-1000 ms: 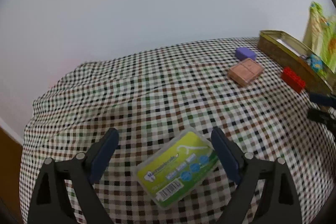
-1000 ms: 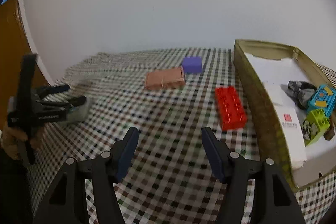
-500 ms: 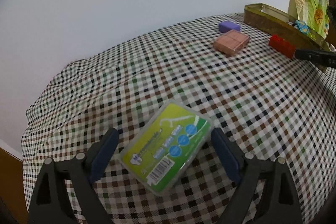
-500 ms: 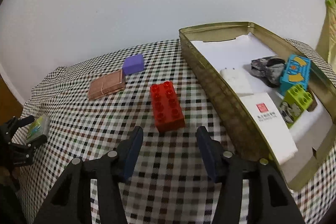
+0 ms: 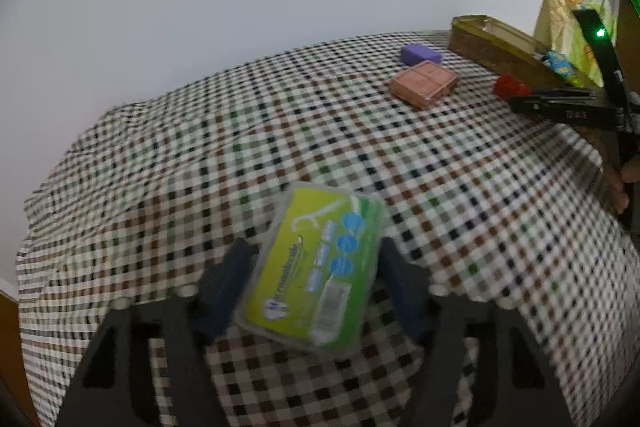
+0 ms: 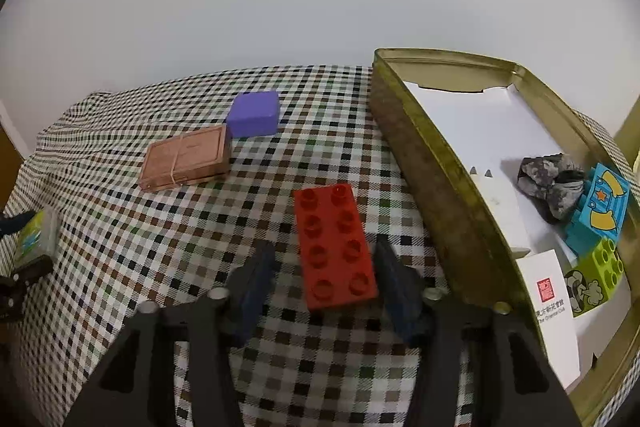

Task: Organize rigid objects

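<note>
My left gripper (image 5: 316, 267) is shut on a green floss-pick box (image 5: 316, 267), which sits tilted between the blue pads above the checkered cloth. My right gripper (image 6: 326, 267) is open, its pads on either side of a red toy brick (image 6: 334, 245) that lies flat on the cloth beside a gold tin (image 6: 432, 195). In the left wrist view the right gripper (image 5: 560, 103) shows at the right by the red brick (image 5: 508, 87). The floss box also shows at the left edge of the right wrist view (image 6: 36, 235).
A pink flat case (image 6: 186, 159) and a purple block (image 6: 254, 113) lie on the cloth behind the brick. The tin holds a white box (image 6: 550, 303), a grey lump (image 6: 550, 183), a blue block (image 6: 604, 203) and a green block (image 6: 596, 275). A yellow-green bag (image 5: 568, 23) stands behind the tin.
My left gripper has closed on the floss box and raised it, tilted. My right gripper has moved forward until its open pads straddle the red brick.
</note>
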Demonstrator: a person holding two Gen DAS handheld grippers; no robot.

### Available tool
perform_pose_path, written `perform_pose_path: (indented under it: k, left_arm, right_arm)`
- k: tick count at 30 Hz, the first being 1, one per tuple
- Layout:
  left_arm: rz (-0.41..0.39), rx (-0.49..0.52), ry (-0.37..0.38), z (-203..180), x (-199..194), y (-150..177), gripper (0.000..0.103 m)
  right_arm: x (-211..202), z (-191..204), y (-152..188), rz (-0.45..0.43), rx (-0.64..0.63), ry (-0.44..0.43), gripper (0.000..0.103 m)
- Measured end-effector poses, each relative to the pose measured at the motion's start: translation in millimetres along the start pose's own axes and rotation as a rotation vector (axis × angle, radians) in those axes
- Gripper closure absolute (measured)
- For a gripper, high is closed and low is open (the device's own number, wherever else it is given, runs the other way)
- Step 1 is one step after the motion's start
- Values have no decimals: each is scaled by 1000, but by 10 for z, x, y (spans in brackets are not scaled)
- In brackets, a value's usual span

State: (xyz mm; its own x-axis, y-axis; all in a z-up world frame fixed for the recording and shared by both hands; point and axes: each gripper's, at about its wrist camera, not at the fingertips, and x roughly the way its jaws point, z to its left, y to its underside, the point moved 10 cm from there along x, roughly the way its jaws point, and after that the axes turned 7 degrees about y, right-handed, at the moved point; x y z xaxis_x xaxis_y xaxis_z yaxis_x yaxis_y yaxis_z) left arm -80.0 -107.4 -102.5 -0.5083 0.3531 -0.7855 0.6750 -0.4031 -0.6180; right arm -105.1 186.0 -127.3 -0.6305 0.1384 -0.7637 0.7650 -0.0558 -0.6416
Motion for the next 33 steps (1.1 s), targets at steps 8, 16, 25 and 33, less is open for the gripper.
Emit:
perform_pose_path:
  k: [8,16,25,33]
  left_arm:
    - [-8,3,-18,-34,32,-55,49]
    - [-182,-117,21,0,-212,-334,49]
    - [-236,-181,-52,-337,-86,-568,49]
    - [-348,-210,-54,-720,-160,-886,49]
  right_arm:
    - [-167,102,-37,-68,38,-112,69]
    - [-767,364,-242,-301,27,-270,69]
    - [-910,365,-291,-333,56,-279,69]
    - [-1090,261,-363,-389,36,-207,69]
